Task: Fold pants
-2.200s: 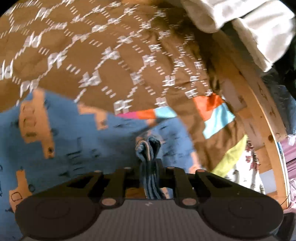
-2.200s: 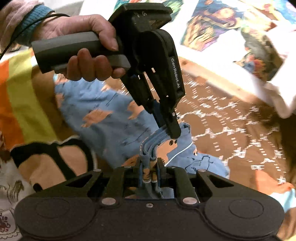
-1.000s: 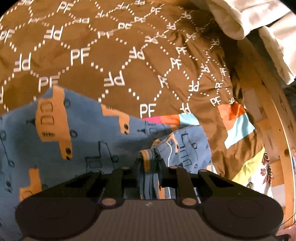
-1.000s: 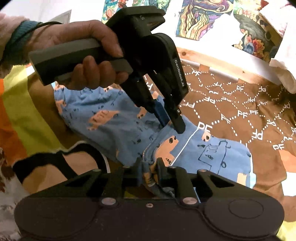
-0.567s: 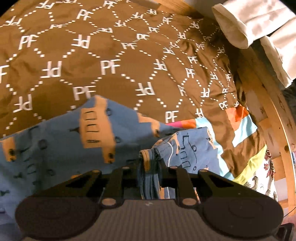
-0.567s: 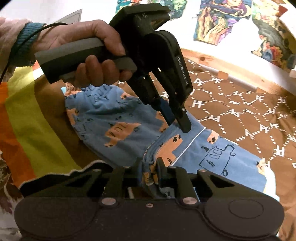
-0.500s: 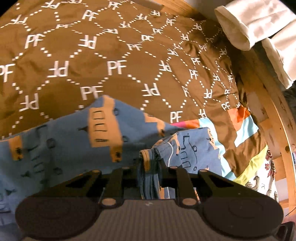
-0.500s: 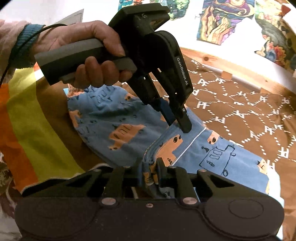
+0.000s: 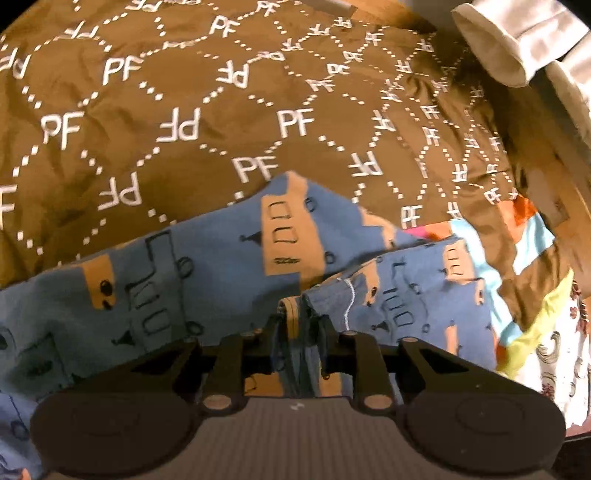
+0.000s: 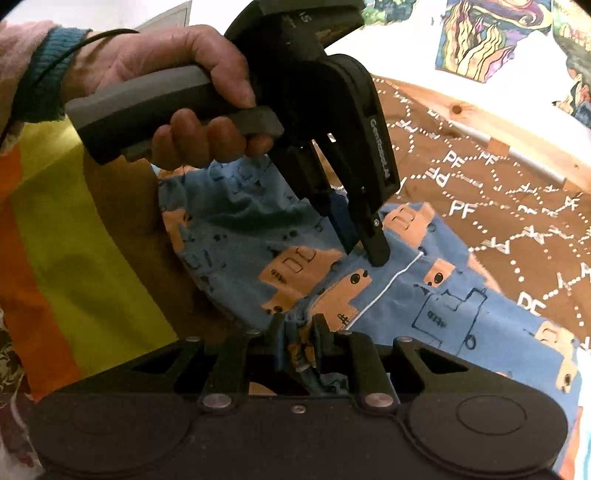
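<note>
The pants (image 9: 207, 273) are blue with orange truck prints and lie on a brown bedspread (image 9: 184, 110) marked "PF". My left gripper (image 9: 300, 325) is shut on a bunched edge of the pants. In the right wrist view the left gripper (image 10: 364, 251) comes down from above onto the pants (image 10: 424, 306), held by a hand (image 10: 184, 110). My right gripper (image 10: 298, 328) is shut on another bunched edge of the pants, close beside the left one. The cloth spreads flat to the right of both grippers.
A wooden bed frame (image 9: 565, 206) runs along the right edge, with white cloth (image 9: 517, 33) hanging above it. A striped yellow and orange blanket (image 10: 74, 240) lies at the left. Pictures (image 10: 476, 37) hang on the wall behind the wooden rail (image 10: 480, 122).
Both grippers have kept their hold and carried the pants edge over the bedspread. More of the pants now lies spread flat on the bed.
</note>
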The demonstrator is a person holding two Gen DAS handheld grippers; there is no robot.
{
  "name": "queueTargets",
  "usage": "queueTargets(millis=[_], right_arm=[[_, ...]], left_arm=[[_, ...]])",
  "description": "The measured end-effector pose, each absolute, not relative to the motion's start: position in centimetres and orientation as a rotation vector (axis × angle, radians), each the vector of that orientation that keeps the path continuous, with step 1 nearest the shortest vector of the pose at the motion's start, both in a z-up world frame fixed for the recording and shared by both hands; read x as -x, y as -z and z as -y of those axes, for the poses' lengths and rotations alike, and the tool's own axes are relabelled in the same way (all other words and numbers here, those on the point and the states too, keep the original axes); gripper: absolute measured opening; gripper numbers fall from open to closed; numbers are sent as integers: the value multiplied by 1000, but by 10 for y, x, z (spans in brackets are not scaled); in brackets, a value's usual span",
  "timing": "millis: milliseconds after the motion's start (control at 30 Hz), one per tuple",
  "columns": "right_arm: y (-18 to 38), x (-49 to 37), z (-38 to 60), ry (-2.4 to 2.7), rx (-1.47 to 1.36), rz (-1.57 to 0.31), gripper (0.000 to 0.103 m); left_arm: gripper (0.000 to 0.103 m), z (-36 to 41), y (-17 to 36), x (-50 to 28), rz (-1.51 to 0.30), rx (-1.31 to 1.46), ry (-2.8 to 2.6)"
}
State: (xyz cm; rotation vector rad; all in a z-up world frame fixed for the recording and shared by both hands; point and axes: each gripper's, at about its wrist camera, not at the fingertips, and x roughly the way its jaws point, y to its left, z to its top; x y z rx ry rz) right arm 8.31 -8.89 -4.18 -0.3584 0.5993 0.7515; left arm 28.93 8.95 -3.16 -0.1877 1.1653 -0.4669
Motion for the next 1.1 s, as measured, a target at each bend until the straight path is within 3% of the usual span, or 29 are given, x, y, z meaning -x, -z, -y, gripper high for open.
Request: queueTargets(millis=[33, 100, 200, 367, 467, 567, 667, 733, 833, 900, 933, 1100], right_arm=[[45, -84, 87, -759, 362, -598, 18], [47, -84, 86, -774, 373, -589, 23], [38, -81, 101, -805, 356, -568, 37], [10, -84, 170, -594, 348, -476, 48], [5, -114, 202, -450, 339, -484, 44], [8, -143, 218, -488, 288, -512, 42], [31, -172, 222, -590, 263, -638, 34], [43, -180, 229, -605, 274, -651, 34], [32, -175, 240, -571, 272, -616, 36], [22, -164, 243, -550, 286, -582, 38], [16, -154, 246, -558, 285, -566, 38], [35, -126, 238, -600, 337, -668, 39]], left_arm=[[31, -91, 33, -289, -1168, 196, 453], [53, -94, 32, -286, -1160, 197, 422], [58, -96, 18, -273, -1103, 138, 391], [59, -98, -7, -232, -910, 213, 427], [60, -89, 2, -220, -842, 358, 495], [63, -74, 28, -229, -899, 492, 495], [55, -72, 56, -239, -951, 514, 447], [51, -78, 60, -234, -930, 493, 465], [56, -86, 50, -220, -932, 450, 446], [79, -86, 41, -205, -914, 421, 456], [83, -84, 38, -197, -904, 383, 453], [77, -82, 56, -173, -933, 262, 414]])
